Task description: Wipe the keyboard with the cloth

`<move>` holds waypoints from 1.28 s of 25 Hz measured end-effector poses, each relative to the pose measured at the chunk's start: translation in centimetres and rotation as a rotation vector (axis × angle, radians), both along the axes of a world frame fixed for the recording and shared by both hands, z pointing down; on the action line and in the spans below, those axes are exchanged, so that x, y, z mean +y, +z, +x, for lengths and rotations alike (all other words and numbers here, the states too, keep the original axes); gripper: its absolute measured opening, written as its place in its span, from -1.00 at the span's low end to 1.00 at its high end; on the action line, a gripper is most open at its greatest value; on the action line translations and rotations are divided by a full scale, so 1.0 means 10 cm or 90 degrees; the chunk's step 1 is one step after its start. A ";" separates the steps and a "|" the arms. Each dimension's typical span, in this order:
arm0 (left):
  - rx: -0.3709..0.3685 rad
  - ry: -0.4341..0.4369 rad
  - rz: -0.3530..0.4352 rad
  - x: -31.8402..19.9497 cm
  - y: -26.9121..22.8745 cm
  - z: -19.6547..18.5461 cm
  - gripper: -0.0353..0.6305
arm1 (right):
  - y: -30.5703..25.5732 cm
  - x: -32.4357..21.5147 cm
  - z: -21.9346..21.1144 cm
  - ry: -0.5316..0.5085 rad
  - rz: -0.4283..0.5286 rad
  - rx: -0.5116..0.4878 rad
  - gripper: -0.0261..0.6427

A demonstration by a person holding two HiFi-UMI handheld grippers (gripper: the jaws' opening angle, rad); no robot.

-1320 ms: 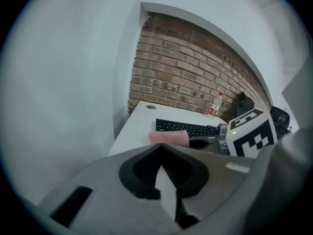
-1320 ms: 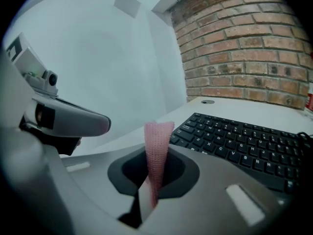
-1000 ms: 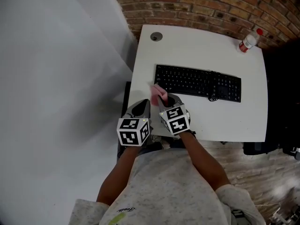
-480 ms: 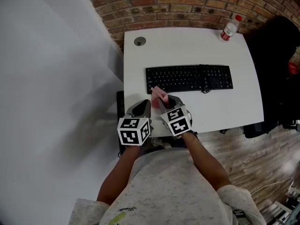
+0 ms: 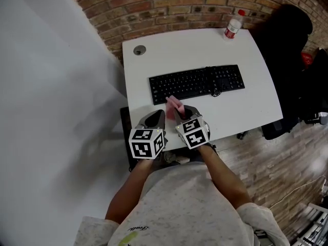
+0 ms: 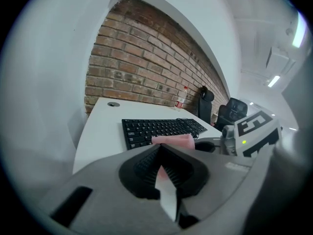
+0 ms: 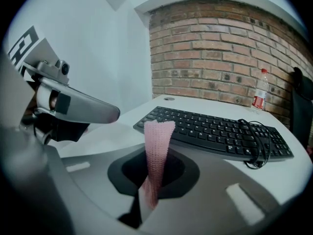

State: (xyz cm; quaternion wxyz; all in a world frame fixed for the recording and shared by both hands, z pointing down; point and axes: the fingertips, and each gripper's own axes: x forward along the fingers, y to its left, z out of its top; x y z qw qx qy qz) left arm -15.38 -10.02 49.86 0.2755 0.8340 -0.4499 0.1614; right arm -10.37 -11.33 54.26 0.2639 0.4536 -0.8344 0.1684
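1. The table (image 5: 251,101) stands with its far edge close to the brick wall (image 5: 169,6).
2. The keyboard (image 5: 196,82) lies across the table's middle, closer to its left side.
3. A coiled cable (image 5: 216,90) rests on the keyboard's right part, at its near edge.
4. A bottle (image 5: 233,24) stands upright at the far right corner, well apart from the keyboard.
5. A round cable port (image 5: 139,49) sits in the far left corner.
6. A chair (image 5: 287,29) stands off the table's right side.
7. Over the near edge, the left gripper (image 5: 155,118), jaws together, hangs just beside the right gripper (image 5: 180,110).
8. The cloth (image 5: 175,104) juts forward from between the right gripper's jaws, just before the keyboard's near left corner.
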 end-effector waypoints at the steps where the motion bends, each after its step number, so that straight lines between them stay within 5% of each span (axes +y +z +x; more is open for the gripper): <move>1: 0.001 0.004 0.002 0.00 -0.01 0.03 -0.90 | 0.00 0.00 0.03 0.004 0.001 0.001 -0.85; 32: -0.004 0.033 0.012 -0.27 -0.06 1.00 -0.90 | 0.04 -0.18 1.23 0.062 0.008 0.023 -0.85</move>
